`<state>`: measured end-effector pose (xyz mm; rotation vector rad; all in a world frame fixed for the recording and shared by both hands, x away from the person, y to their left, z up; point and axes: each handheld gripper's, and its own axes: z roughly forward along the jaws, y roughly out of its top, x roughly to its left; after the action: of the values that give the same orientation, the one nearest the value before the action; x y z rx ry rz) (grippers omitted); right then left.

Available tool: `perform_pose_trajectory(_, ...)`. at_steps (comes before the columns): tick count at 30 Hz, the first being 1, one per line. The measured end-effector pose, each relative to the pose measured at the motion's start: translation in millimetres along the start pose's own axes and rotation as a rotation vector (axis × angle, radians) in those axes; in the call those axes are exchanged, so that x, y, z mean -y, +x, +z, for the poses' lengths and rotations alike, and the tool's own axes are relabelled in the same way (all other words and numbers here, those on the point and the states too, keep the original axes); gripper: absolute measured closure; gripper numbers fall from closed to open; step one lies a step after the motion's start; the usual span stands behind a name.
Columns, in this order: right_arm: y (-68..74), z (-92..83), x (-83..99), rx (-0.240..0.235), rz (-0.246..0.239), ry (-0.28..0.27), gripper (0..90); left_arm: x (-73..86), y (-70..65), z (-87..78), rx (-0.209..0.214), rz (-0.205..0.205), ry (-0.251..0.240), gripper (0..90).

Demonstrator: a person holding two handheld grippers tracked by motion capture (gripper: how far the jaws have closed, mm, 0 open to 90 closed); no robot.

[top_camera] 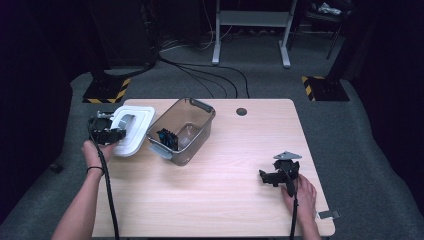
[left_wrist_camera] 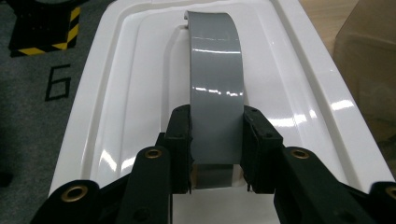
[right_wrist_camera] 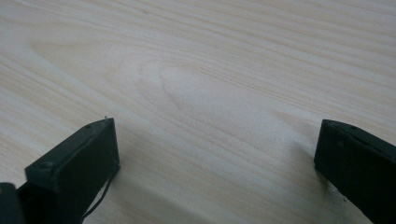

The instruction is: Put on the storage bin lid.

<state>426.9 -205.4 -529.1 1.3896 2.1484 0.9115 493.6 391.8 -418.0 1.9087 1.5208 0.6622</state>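
A white box lid (top_camera: 134, 131) with a grey arched handle (left_wrist_camera: 215, 93) lies at the table's left edge, partly over it. My left gripper (top_camera: 106, 131) is shut on that grey handle, its jaws pressing both sides of the strap, with the gripper (left_wrist_camera: 216, 142) low in its own view. Beside the lid stands a clear smoky plastic bin (top_camera: 182, 129) holding dark blue-black items (top_camera: 167, 139). My right gripper (top_camera: 279, 176) rests low over the table's right side, open, and its own view of it (right_wrist_camera: 215, 144) has bare wood between the jaws.
The light wooden table (top_camera: 225, 165) has a round cable hole (top_camera: 241, 111) near its far edge. A small grey tag (top_camera: 329, 215) sits at the front right corner. Grey carpet, cables and yellow-black striped stand feet (top_camera: 106, 92) lie beyond the table.
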Motion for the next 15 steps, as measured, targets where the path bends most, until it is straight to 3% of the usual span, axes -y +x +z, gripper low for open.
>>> perform_pose_trajectory(15,0.0,0.0,0.0,0.000,0.000,0.000,0.0,-28.5,-12.9,-28.8,0.032,0.040,-0.040,67.2)
